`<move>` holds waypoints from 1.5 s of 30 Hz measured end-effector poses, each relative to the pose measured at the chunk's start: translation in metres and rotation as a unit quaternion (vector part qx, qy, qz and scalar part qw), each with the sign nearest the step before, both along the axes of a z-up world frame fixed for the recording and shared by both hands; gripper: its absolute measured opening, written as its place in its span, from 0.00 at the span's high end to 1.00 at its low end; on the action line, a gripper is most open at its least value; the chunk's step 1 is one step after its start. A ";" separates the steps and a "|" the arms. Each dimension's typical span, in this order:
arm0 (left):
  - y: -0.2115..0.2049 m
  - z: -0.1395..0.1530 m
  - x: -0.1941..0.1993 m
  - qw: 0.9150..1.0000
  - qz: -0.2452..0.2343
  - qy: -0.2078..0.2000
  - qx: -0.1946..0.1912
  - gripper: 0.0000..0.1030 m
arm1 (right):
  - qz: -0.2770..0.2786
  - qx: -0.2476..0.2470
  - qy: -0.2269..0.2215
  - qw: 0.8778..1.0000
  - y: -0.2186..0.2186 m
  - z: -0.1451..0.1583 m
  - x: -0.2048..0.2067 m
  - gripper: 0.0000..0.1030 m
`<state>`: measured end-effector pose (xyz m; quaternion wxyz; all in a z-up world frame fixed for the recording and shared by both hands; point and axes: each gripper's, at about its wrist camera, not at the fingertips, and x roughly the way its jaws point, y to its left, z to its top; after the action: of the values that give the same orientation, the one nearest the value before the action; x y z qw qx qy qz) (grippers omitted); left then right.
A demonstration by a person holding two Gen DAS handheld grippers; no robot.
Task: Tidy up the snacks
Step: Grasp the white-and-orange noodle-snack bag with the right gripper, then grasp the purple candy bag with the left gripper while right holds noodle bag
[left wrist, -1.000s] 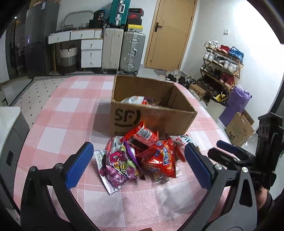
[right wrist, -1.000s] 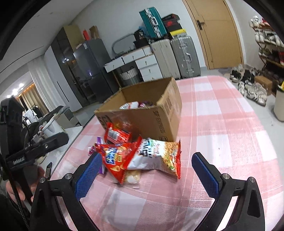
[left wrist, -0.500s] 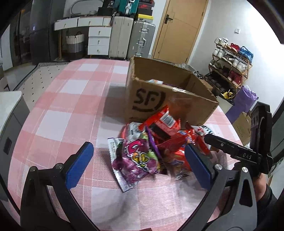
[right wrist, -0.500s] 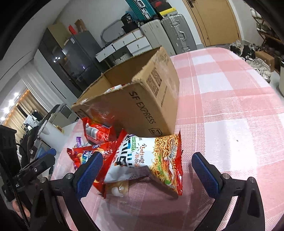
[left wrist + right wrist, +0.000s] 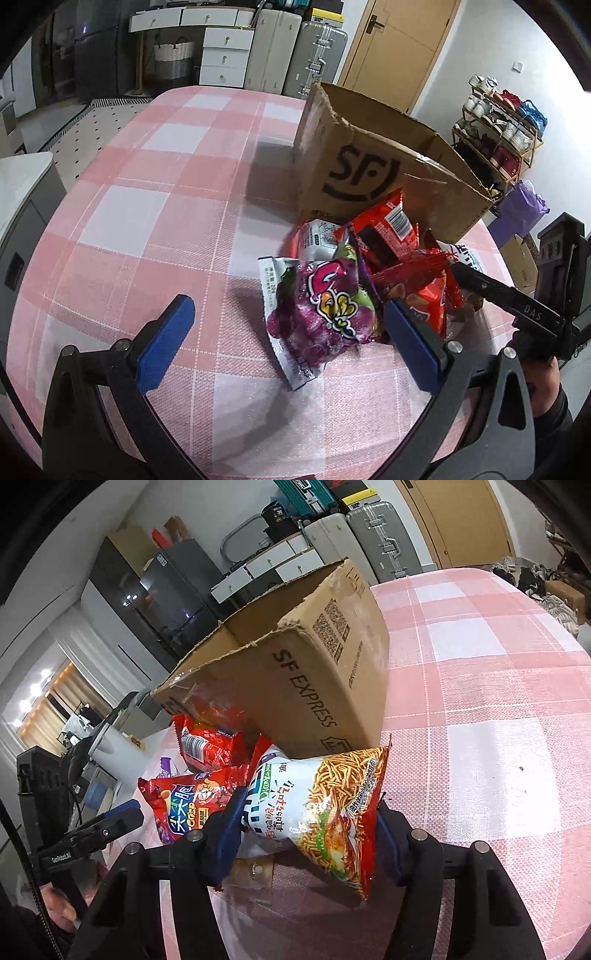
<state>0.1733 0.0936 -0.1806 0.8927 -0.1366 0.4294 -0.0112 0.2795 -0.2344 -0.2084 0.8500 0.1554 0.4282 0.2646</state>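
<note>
Box (image 5: 373, 173) sits right of centre on table (image 5: 147, 206) in left view. Snack pile (image 5: 354, 273) lies just below it, touching its front. Suitcases (image 5: 295, 55) along top edge, shoe rack (image 5: 498, 129) far right.

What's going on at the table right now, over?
Right claw shut on noodle bag. Left claw open beside purple candy bag. Box stands right behind the pile; nothing blocking.

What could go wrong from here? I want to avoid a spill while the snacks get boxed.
The right gripper pinches the puffy noodle-snack bag across its middle, so it may crush or slip out. The cardboard box wall rises right behind it; lifted too low, the bag could catch its torn rim.
</note>
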 end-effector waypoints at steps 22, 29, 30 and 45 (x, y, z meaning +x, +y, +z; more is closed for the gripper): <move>0.013 -0.031 0.022 0.999 -0.001 0.034 -0.039 0.01 | -0.010 0.016 -0.025 0.999 -0.028 0.018 -0.036 0.40; 0.012 -0.036 0.033 0.998 -0.004 0.036 -0.049 0.01 | -0.011 0.018 -0.024 0.999 -0.030 0.018 -0.037 0.40; 0.012 -0.037 0.033 0.998 -0.005 0.036 -0.049 0.01 | -0.012 0.017 -0.024 0.999 -0.030 0.018 -0.038 0.40; -0.008 -0.033 0.042 0.993 -0.066 0.038 -0.090 0.44 | -0.016 0.021 -0.024 0.999 -0.034 0.019 -0.041 0.40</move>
<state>0.2158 0.0853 -0.2141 0.8571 -0.1880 0.4683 -0.1039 0.2384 -0.2681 -0.1891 0.8606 0.1736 0.3997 0.2638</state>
